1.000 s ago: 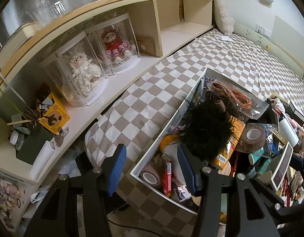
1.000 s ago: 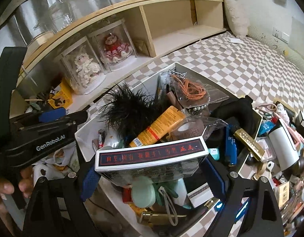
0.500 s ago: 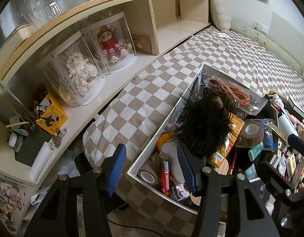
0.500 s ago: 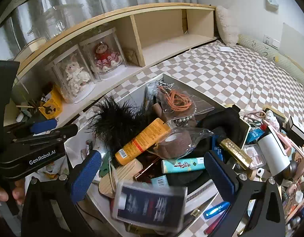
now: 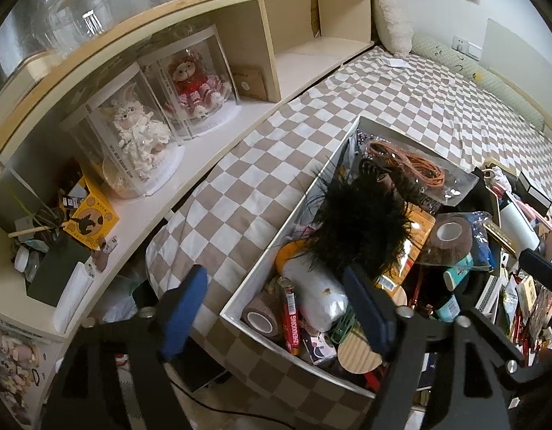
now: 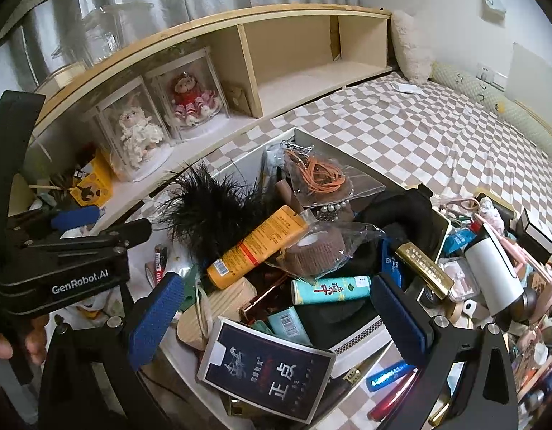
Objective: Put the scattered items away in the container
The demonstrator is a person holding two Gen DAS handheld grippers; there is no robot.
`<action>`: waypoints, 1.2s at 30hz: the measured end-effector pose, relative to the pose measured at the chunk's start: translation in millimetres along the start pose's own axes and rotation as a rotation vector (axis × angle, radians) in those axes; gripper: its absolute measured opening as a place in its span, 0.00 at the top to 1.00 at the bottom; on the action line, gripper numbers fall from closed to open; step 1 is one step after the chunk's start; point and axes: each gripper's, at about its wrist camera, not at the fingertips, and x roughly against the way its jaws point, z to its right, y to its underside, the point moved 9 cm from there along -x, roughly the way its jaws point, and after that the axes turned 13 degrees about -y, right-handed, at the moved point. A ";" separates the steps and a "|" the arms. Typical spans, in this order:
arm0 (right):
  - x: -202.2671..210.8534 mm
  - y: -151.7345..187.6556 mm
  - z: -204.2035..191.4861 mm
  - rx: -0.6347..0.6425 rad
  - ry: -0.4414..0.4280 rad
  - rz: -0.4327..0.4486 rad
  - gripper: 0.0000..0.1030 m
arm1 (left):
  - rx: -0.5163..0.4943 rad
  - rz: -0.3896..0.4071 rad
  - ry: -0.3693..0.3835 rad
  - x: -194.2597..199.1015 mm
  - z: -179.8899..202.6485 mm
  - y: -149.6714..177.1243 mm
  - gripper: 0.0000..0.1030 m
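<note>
Right gripper [image 6: 276, 317] is hanging wide and empty; the dark box [image 6: 267, 371] is lying on the heaped container's [image 5: 304, 215] near edge, likely to slide off. Left gripper [image 5: 274, 310], just opening wider, is gaping empty over the near-left rim.

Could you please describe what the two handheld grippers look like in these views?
Both the left gripper and the right gripper have matte black angular frames with silver bolts and two fingers faced with textured blue pads. White "GenRobot.AI" lettering marks the left gripper's black body.
</note>
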 end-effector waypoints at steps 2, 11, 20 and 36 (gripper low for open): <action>1.1 0.6 1.4 -0.003 0.002 0.000 0.00 | -0.005 0.004 0.001 0.3 1.5 -0.4 0.11; 4.4 5.1 8.7 -0.018 0.007 -0.003 0.00 | -0.019 0.009 0.018 1.7 9.8 -1.1 0.00; 15.0 8.2 30.3 -0.053 0.037 0.020 0.00 | -0.016 0.014 0.053 7.6 25.2 -6.1 0.00; 54.5 11.7 100.8 -0.156 0.202 0.123 0.00 | -0.070 0.051 0.119 25.3 71.9 -14.5 0.00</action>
